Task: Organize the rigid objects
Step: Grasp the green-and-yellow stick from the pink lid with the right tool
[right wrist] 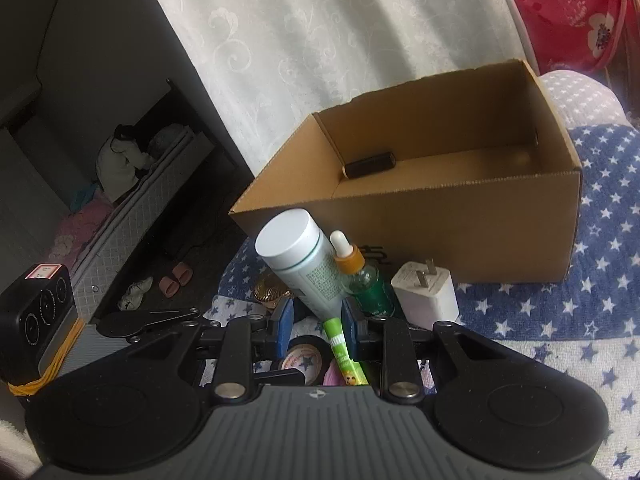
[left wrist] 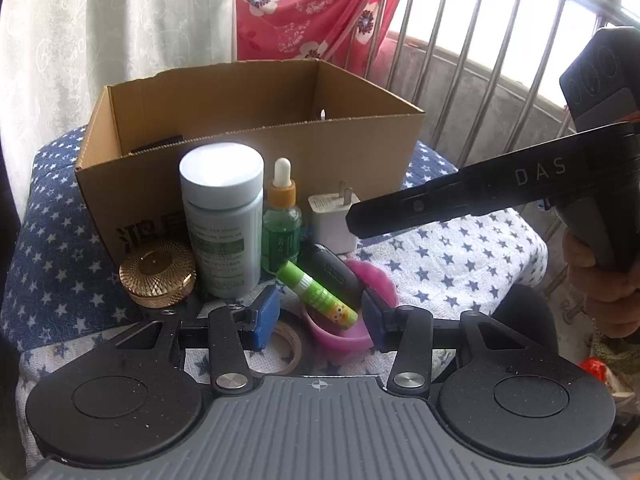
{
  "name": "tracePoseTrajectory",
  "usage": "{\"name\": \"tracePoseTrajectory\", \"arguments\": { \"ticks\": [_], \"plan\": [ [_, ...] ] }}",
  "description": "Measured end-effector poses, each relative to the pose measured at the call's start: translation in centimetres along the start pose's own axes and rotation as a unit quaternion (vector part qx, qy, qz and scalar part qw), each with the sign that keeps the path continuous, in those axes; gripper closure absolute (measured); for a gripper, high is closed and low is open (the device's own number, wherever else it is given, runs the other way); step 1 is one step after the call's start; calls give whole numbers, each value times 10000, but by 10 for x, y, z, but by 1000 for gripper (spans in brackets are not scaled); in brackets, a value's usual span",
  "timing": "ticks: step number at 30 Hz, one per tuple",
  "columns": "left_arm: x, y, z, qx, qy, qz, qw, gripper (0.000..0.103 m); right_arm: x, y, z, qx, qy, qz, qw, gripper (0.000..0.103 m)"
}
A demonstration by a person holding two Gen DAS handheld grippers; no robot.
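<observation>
An open cardboard box (left wrist: 248, 128) (right wrist: 440, 220) stands on a star-print cloth, with a dark cylinder (right wrist: 370, 163) inside. In front stand a white bottle (left wrist: 222, 220) (right wrist: 300, 256), a green dropper bottle (left wrist: 282, 224) (right wrist: 366, 280), a white charger plug (left wrist: 332, 220) (right wrist: 426, 292) and a gold jar (left wrist: 158, 272). A green glue stick (left wrist: 316, 294) (right wrist: 344, 354) lies across a pink ring (left wrist: 340, 332), beside a black case (left wrist: 332, 276). My left gripper (left wrist: 320, 320) hovers open over these. My right gripper (right wrist: 317, 320) (left wrist: 356, 220) is narrowly open near the plug, holding nothing.
A tape roll (left wrist: 288, 344) (right wrist: 304, 356) lies by the pink ring. Behind the box are a white curtain (left wrist: 120, 40), pink floral fabric (left wrist: 312, 8) and a metal railing (left wrist: 480, 60). A person's hand (left wrist: 596, 276) holds the right gripper. Slippers (right wrist: 176, 278) lie on the floor at left.
</observation>
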State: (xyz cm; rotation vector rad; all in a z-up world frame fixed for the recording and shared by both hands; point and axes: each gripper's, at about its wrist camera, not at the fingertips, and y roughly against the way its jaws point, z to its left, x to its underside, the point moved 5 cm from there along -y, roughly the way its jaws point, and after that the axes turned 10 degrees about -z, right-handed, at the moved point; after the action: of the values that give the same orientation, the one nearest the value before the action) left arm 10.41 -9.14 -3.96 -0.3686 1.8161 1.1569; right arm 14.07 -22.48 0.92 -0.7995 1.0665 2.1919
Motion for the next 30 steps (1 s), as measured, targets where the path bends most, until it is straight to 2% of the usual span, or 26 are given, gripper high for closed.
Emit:
{"name": "tracePoseTrajectory", "arguments": {
  "ticks": [3,7,16,24,30],
  "plan": [
    [11,-10,-7,-111,-77,104,9999,65,19,-15,-8,3,-156,183,9997,74],
    [11,-13,-10,-223,-125,111,9996,69,31,-25,-7,57,40,294,9995,75],
    [9,-23,-7,-177,-77,174,9997,70,35,-37,-6,51,178,528,9984,77],
    [10,-26,-7,-121,-105,153,9998,68,32,-32,-17,-216,-226,823,9961,77],
    [9,-30,-10,-200,-103,110,9997,68,34,-32,-18,-68,-167,860,9961,77]
  ]
}}
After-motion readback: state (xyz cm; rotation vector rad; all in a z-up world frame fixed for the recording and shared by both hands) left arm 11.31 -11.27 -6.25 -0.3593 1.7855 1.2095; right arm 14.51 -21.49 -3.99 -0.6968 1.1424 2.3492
